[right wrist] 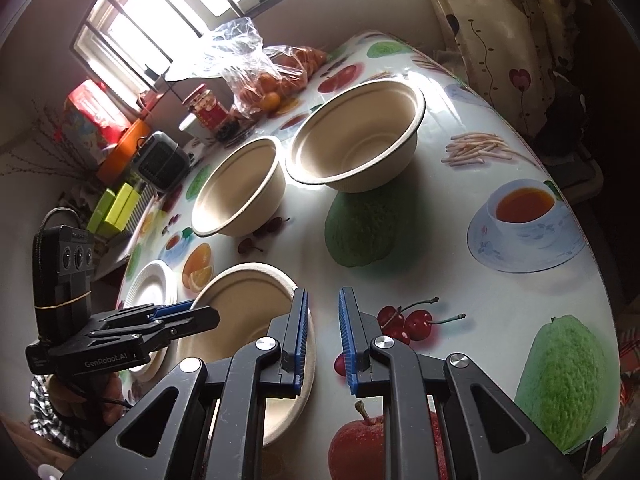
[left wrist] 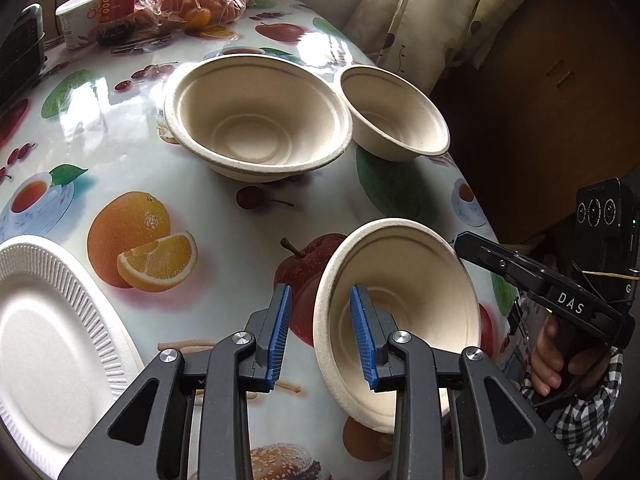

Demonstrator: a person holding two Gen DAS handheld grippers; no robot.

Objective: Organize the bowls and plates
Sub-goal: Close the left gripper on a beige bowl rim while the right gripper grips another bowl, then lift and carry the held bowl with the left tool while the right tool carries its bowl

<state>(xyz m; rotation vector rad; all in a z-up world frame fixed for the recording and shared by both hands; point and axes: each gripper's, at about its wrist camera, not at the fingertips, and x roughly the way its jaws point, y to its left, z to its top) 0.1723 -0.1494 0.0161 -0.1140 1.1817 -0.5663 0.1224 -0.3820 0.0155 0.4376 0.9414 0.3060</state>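
The left gripper [left wrist: 320,290] straddles, jaws apart, the tilted beige pulp bowl's [left wrist: 408,292] rim near the fruit-print table's [left wrist: 224,208] front edge; the right gripper [right wrist: 323,294] is closed at the opposite rim, likely steadying it for stacking

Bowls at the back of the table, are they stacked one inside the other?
No, the bigger bowl and the smaller bowl stand side by side on the table, each one empty.

Home dining rm, fruit-print tablecloth [left wrist: 224,208], curtains [right wrist: 500,20], barred window [right wrist: 160,12]
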